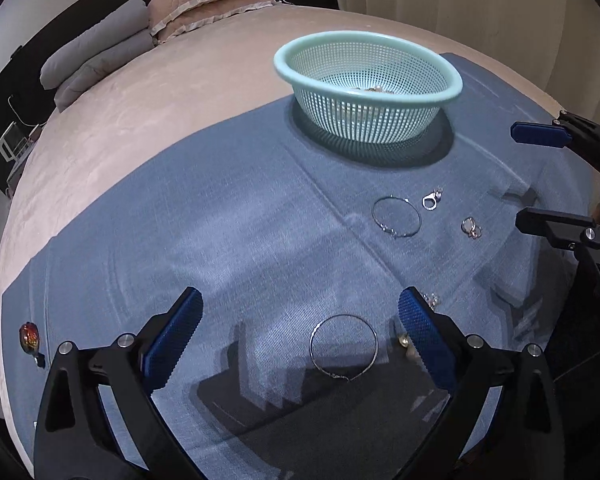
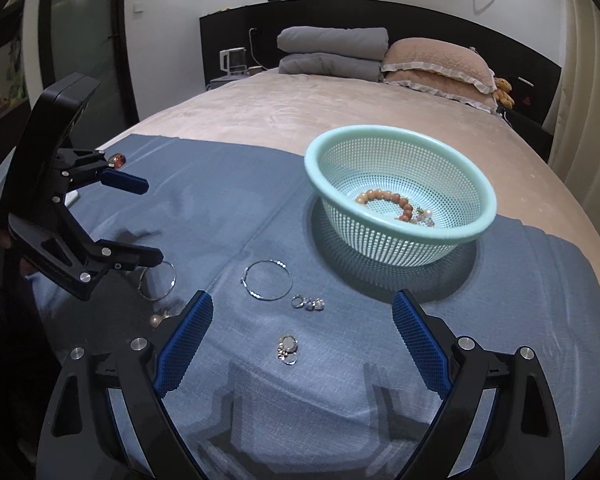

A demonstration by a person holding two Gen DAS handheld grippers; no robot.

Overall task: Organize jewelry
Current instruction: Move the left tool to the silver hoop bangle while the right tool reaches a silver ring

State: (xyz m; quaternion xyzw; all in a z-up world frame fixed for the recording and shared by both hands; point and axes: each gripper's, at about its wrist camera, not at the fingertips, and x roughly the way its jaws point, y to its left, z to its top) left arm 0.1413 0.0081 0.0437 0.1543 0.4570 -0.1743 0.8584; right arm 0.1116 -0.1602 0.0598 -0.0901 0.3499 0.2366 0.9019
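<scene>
A: How far had we got with the jewelry?

B: Only partway, by our reckoning. Inside the green basket [image 2: 400, 200] we already had a beaded bracelet [image 2: 388, 200] and a few small pale pieces [image 2: 424, 218] beside it. Most of the rest lay on the blue cloth [image 2: 220, 208] spread over the bed [image 2: 280, 112], on our side of the basket.

A: What exactly was left out?

B: Nearest the basket, a thin silver bangle [image 2: 267, 280], with a ring cluster [image 2: 308, 303] just beside it. Further from the basket sat a pendant piece [image 2: 287, 348]. Well off to the basket's left lay a second bangle [image 1: 343, 347] with two small pearl earrings [image 2: 158, 318] near it. At the cloth's far left edge was a reddish bead [image 1: 30, 336], the farthest from the basket.

A: And our claws?

B: Both were spread wide and held nothing. The left claw [image 1: 300, 332] hovered over the second bangle, which lay between its fingers in that view, not yet touched. The right claw [image 2: 303, 338] hung above the pendant piece.

A: So what remained?

B: We judged six or so items were left to go in.
</scene>
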